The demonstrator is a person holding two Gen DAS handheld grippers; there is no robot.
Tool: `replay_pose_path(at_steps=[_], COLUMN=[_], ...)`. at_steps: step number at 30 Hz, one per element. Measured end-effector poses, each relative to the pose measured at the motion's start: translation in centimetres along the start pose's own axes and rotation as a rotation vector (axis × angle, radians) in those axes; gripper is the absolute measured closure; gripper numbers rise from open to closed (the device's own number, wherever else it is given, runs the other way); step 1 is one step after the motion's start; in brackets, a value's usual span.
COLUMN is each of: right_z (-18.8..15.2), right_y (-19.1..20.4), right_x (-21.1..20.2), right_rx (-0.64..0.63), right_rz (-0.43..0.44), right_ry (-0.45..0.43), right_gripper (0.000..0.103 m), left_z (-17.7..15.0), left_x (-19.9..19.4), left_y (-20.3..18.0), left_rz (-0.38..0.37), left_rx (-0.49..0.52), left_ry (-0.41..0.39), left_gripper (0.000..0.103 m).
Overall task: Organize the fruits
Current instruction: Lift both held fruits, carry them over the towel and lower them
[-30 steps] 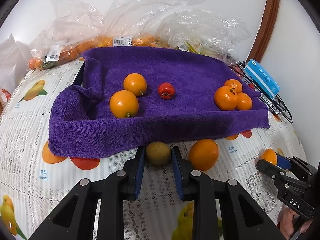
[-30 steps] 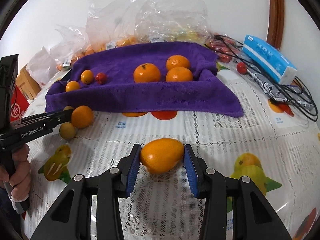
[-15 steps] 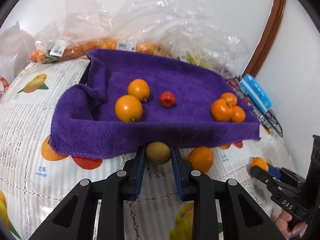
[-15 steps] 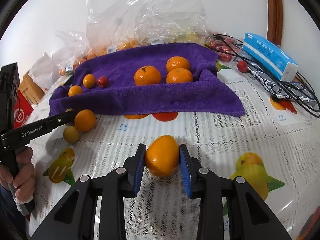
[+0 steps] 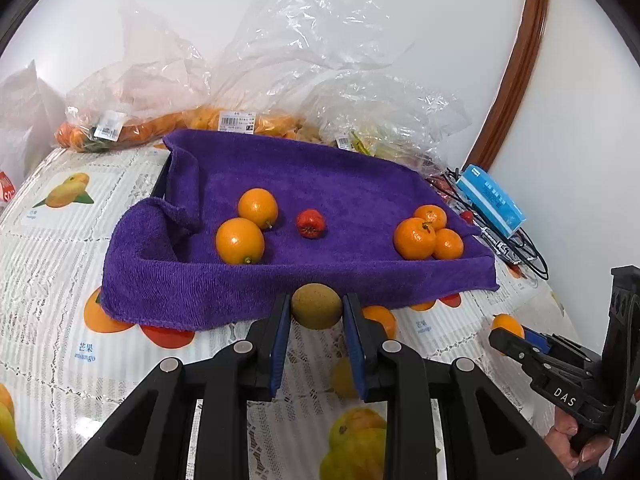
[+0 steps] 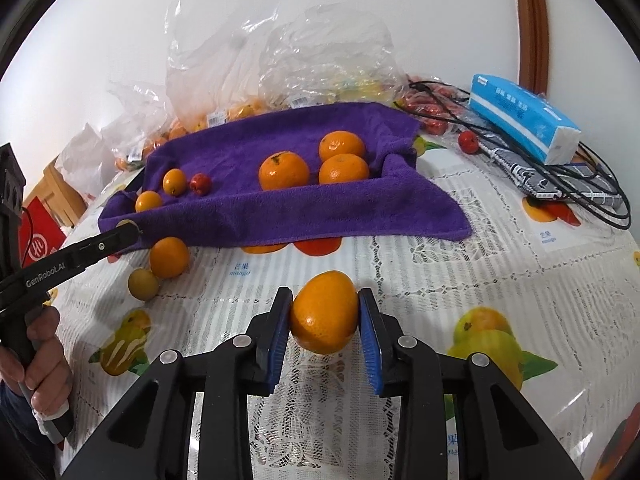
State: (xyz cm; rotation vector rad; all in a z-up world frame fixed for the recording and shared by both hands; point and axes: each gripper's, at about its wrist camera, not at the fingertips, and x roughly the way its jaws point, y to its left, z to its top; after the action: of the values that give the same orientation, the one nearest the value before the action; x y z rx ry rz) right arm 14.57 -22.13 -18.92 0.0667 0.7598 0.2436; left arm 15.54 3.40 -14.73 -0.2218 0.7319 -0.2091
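Having just squeezed shut on the orange [image 6: 325, 312], the right claw [image 6: 325, 316] is gripping it; the left claw [image 5: 316, 308] is clamping the kiwi [image 5: 316, 306], both ready for the purple towel [image 5: 340, 184].

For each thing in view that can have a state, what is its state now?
Left claw: shut on the brown-green fruit.
Right claw: shut on the orange.
Purple towel: spread out, near left corner folded over.
Plastic bags: crumpled, lying behind the towel.
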Motion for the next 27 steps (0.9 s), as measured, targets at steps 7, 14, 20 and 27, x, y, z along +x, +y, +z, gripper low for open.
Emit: replay_pose_path(at_steps=[7,14,20,27], right_z=[0.0,-0.1,-0.1,0.0], right_y=[-0.3,-0.9,-0.7,-0.7], right_x=[-0.4,-0.8,-0.8,-1.7], right_rx=[0.019,0.05,0.044,0.072], right_rz=[-0.008,-0.036,-0.037,-0.009], right_ry=[-0.024,-0.043,-0.042,-0.078], right_gripper=[0.07,0.07,0.07,0.07], left_z=[0.1,0.1,-0.1,-0.1], left_x=[-0.9,-0.7,-1.0,-1.8], left_y=[-0.1,-0.1,-0.7,-0.4], left_rz=[-0.026,-0.01,0.017,0.049], left_rx=[-0.001,0.004,0.03,0.015], left_ry=[-0.032,-0.033,-0.056,-0.066], left_gripper=[0.078,0.078,0.078,0.078])
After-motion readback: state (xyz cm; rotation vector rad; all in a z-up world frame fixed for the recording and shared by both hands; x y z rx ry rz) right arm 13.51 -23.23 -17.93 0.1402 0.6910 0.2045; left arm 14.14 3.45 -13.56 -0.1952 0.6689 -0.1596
